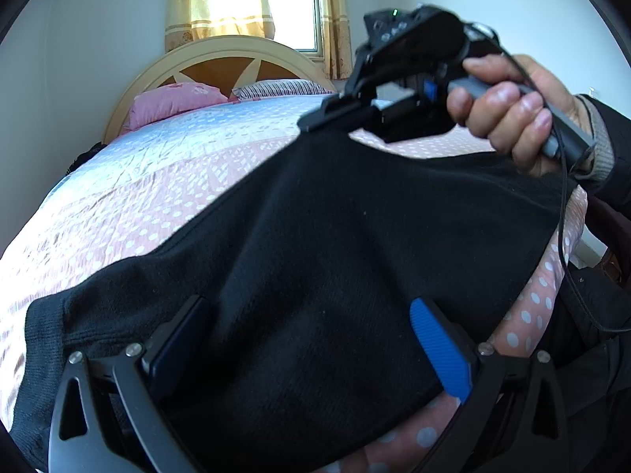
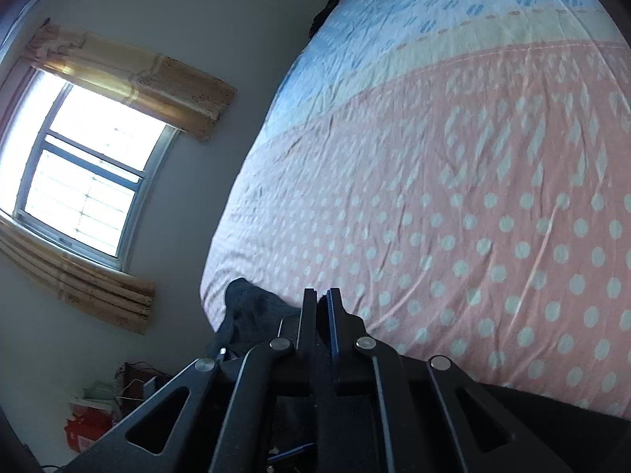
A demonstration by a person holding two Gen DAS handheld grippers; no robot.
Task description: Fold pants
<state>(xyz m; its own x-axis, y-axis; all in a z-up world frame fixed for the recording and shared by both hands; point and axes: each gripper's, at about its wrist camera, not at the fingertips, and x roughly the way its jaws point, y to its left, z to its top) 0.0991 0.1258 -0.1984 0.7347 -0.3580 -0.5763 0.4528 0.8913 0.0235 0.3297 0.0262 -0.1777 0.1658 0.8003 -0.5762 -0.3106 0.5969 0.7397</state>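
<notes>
Black pants (image 1: 315, 244) are spread over the pink dotted bedspread (image 1: 130, 213) in the left wrist view. My left gripper (image 1: 311, 315) is open, its blue-padded fingers (image 1: 437, 347) wide apart over the near part of the pants. My right gripper (image 1: 315, 122) is held by a hand and is shut on the far edge of the pants, lifting it off the bed. In the right wrist view the right gripper (image 2: 323, 295) has its jaws closed on black fabric (image 2: 252, 307) that hangs to the left.
The bed has a curved headboard (image 1: 221, 59), a pink pillow (image 1: 173, 102) and a striped pillow (image 1: 280, 88). A curtained window (image 1: 292, 8) is behind it. A second window (image 2: 86, 173) and clutter on the floor (image 2: 98, 414) show in the right wrist view.
</notes>
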